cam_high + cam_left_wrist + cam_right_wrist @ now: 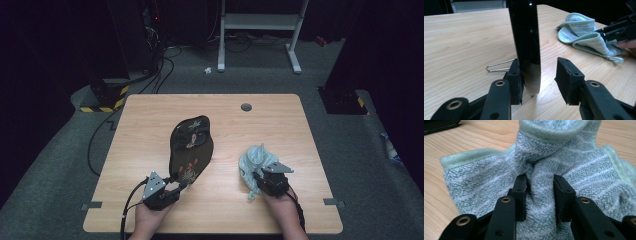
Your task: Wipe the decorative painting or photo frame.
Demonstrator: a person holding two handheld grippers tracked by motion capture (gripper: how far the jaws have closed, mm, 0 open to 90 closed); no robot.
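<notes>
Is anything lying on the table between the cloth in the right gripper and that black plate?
Nothing visible. In the high view, bare wood separates the light green cloth, pinched by the right gripper, from the black plate, which stands between the open jaws of the left gripper.

Towel [579, 177]: pale green, faint white stripes. Tray [191, 148]: glossy black, reddish and pale motifs. Table [150, 130] was light woodgrain.
</notes>
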